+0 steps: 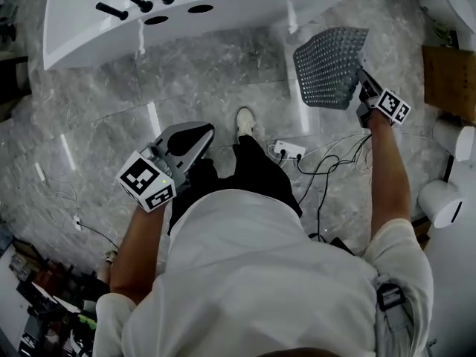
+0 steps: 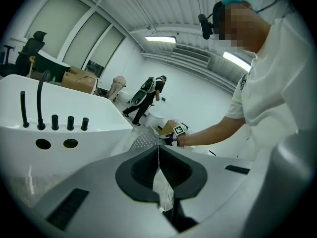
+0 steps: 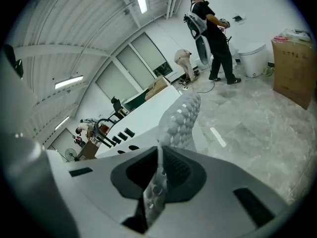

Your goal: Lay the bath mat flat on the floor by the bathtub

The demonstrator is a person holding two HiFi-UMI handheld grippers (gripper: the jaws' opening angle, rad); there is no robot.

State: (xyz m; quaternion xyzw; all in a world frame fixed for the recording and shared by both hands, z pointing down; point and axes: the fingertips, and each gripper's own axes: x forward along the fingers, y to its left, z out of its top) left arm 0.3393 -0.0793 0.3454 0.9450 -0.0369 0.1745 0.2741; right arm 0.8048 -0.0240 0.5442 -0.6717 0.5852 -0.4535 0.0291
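Note:
The bath mat [image 1: 327, 65] is grey, see-through and covered in bumps. It hangs in the air at the upper right, off the marble floor and to the right of the white bathtub [image 1: 89, 36]. My right gripper [image 1: 362, 88] is shut on the mat's lower right edge. In the right gripper view the mat [image 3: 181, 123] rises from between the shut jaws of the right gripper [image 3: 159, 155], with the bathtub [image 3: 148, 110] behind it. My left gripper [image 1: 204, 132] is low at the left, shut and empty. The left gripper view shows its jaws [image 2: 158, 152] pressed together and the mat [image 2: 144, 142] far off.
A white power strip [image 1: 288, 151] and loose black cables lie on the floor near the person's shoe [image 1: 245, 121]. A cardboard box [image 1: 448, 80] and white fixtures [image 1: 440, 201] stand along the right side. Other people [image 3: 213, 33] work in the background.

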